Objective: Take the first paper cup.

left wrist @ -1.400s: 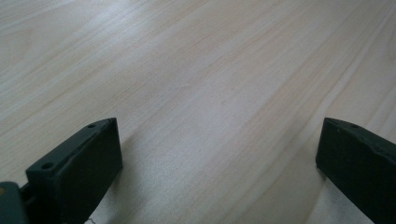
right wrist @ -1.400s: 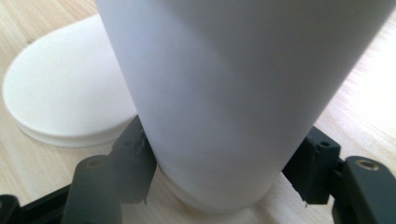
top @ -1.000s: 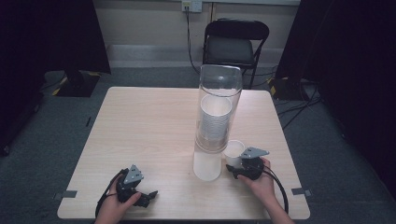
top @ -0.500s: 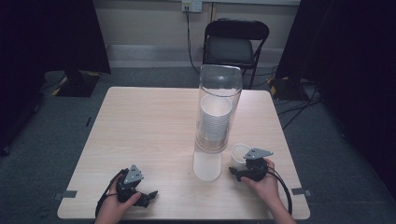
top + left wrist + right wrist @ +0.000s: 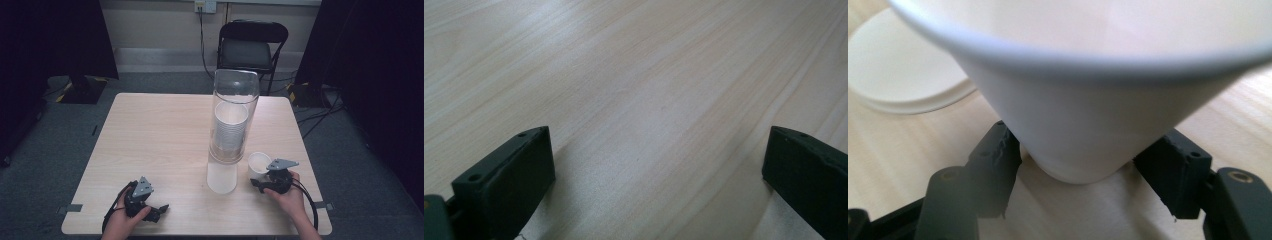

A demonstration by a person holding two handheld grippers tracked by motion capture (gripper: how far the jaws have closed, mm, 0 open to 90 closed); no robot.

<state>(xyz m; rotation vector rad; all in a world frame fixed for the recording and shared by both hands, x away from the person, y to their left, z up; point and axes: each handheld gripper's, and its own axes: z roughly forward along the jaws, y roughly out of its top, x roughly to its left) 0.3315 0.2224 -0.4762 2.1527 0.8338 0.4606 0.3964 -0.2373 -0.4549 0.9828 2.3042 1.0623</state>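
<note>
A tall clear tube (image 5: 235, 115) stands on a white base (image 5: 221, 176) at the table's right middle, with a stack of white cups (image 5: 230, 125) inside it. Just right of the base my right gripper (image 5: 260, 176) is shut on a single white paper cup (image 5: 259, 162), upright and mouth up. In the right gripper view the two jaws press the cup (image 5: 1083, 115) low on its sides, near its bottom, and the gripper (image 5: 1083, 160) is close to the wood. My left gripper (image 5: 159, 209) lies at the near left edge, open, with bare wood between its jaws (image 5: 659, 150).
The light wood table (image 5: 160, 135) has wide free room on its left and far parts. A black chair (image 5: 252, 47) stands beyond the far edge. The white base (image 5: 903, 70) lies to the left behind the held cup in the right gripper view. Dark curtains hang at both sides.
My right gripper has shifted a little to the right, away from the tube's base, carrying the cup with it. The left gripper has stayed put.
</note>
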